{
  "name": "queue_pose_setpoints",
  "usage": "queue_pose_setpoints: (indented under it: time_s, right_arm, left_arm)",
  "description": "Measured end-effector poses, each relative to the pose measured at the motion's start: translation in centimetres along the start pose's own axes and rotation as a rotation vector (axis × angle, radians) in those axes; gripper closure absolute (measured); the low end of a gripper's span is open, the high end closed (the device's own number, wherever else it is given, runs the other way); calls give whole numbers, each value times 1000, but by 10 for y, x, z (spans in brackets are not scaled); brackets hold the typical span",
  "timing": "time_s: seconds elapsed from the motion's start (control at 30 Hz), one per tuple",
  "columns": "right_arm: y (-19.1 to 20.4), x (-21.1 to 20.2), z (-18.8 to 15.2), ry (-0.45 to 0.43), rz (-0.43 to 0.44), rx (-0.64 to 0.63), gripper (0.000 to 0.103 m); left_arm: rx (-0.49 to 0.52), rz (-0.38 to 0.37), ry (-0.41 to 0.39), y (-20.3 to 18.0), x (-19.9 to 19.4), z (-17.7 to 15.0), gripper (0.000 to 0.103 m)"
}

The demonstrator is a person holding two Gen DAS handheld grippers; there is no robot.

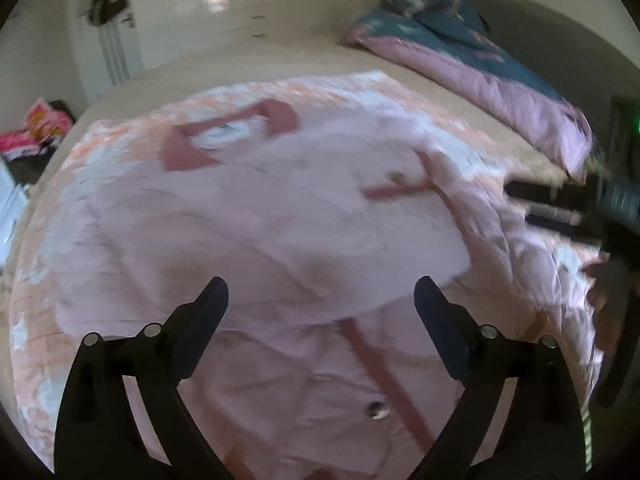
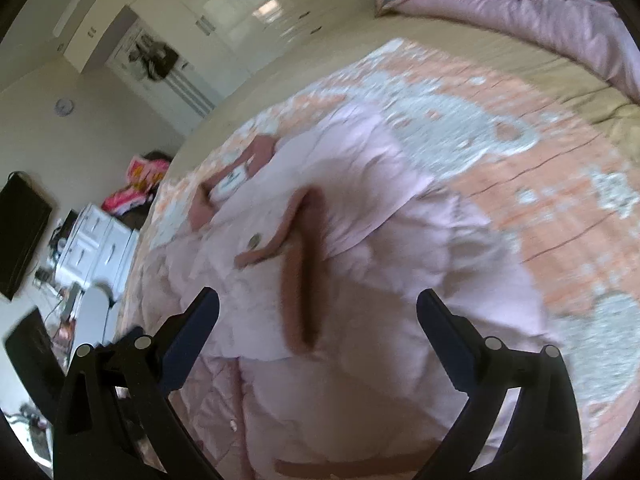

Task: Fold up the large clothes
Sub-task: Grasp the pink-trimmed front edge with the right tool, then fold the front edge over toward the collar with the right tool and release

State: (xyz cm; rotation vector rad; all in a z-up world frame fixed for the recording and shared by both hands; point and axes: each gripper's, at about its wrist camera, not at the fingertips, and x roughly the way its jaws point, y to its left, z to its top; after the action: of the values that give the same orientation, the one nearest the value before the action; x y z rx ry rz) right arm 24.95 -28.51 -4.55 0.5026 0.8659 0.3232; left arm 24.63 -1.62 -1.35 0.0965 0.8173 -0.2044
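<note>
A large pale pink quilted coat point(image 1: 280, 216) with dusty-rose collar and trim lies spread on an orange-and-white patterned blanket point(image 1: 340, 88) on the bed. A sleeve or flap is folded across its body. My left gripper point(image 1: 322, 296) is open and empty, hovering just above the coat's lower part. The coat also shows in the right wrist view point(image 2: 360, 240), with a rose trim band point(image 2: 300, 280) down the middle. My right gripper point(image 2: 318, 308) is open and empty above the coat. In the left wrist view the right gripper point(image 1: 560, 208) shows at the right edge, blurred.
A rolled pink-and-teal duvet point(image 1: 500, 64) lies at the bed's far side. White wardrobes point(image 2: 224, 20) line the far wall. A white drawer unit point(image 2: 96, 248), a dark screen point(image 2: 20, 232) and pink clothes point(image 2: 136, 188) are left of the bed.
</note>
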Motion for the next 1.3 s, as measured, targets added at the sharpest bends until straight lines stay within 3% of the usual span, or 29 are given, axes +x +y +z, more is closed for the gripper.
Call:
queue_pose_setpoints:
  time_s: [0.27, 0.3, 0.33, 0.47, 0.5, 0.53, 0.6, 0.8, 0.9, 1.03, 1.3]
  right_arm:
    - [14, 52, -20, 95, 28, 46, 5]
    - [14, 57, -21, 101, 31, 54, 12]
    - [14, 61, -21, 109, 30, 54, 26]
    - [17, 67, -23, 102, 16, 27, 55]
    - [20, 65, -23, 90, 13, 7, 70]
    - [25, 61, -21, 72, 27, -23, 78]
    - [41, 51, -14, 32, 29, -99, 83]
    - [99, 20, 38, -118, 17, -366, 85]
    - [110, 27, 60, -163, -11, -447, 85]
    - [97, 56, 78, -106, -69, -427, 85]
    - [71, 82, 69, -37, -118, -351, 80]
  left_arm:
    - [-210, 93, -54, 82, -27, 4, 10]
    - [-244, 100, -58, 93, -29, 2, 10]
    - [-263, 102, -62, 100, -31, 1, 10]
    - [-328, 151, -74, 127, -37, -4, 10]
    - [-338, 154, -77, 131, -38, -4, 10]
    - [-353, 158, -79, 137, -39, -5, 10]
    - [-381, 159, -85, 148, -41, -8, 10]
    - [-455, 151, -73, 168, -33, -11, 10]
    - [-470, 141, -68, 170, -28, -11, 10]
    - [-467, 133, -53, 169, -18, -6, 10]
    - [-429, 119, -17, 161, 5, 7, 10]
